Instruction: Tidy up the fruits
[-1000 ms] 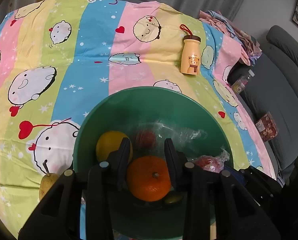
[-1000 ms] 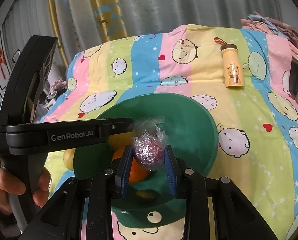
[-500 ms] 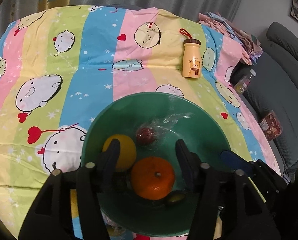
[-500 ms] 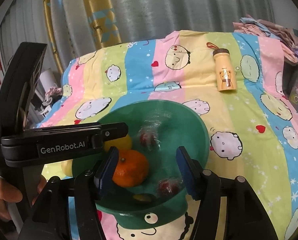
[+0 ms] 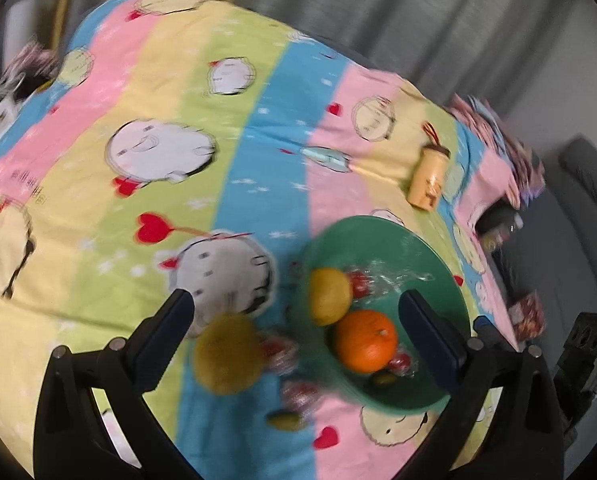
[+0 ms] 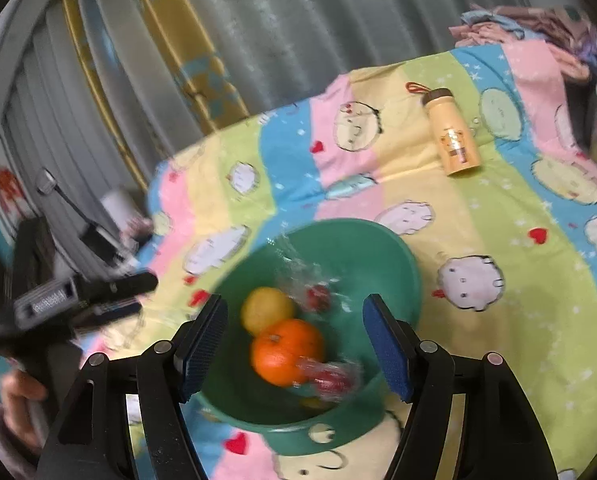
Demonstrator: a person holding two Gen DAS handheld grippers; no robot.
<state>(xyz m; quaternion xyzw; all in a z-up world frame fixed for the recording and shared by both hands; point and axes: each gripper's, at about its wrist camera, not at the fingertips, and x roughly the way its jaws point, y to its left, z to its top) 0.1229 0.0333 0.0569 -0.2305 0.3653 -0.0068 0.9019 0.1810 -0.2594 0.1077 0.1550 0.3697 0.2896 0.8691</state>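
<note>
Left wrist view, blurred.
- Left tongs (image 5: 298,320): spread wide, gripping nothing.
- Bowl (image 5: 438,256): green, on the striped cloth (image 5: 238,184), at 3 o'clock from centre between the fingers.
- In the bowl: lemon (image 5: 329,296) at 9 o'clock, orange (image 5: 365,341) at centre, wrapped red fruit (image 5: 360,282) at 12 o'clock, a second wrapped red one (image 5: 401,362) and a small green fruit (image 5: 384,379) at 6 o'clock.
- On the cloth beside the bowl at 9 o'clock: pear (image 5: 228,354), yellowish; two wrapped red pieces (image 5: 278,354); a small green fruit.
- Bottle (image 5: 428,180): yellow, lying well beyond the bowl at 1 o'clock.

Right wrist view.
- Right tongs (image 6: 296,344): spread wide, empty, above the bowl (image 6: 386,256).
- Orange (image 6: 286,350) at centre, lemon (image 6: 267,309) at 11 o'clock of it, wrapped red fruit (image 6: 318,295) at 1 o'clock, another (image 6: 332,380) at 5 o'clock.
- Bottle (image 6: 452,138) at 1 o'clock, far off.
- Left tongs (image 6: 86,294) at 9 o'clock, blurred.
</note>
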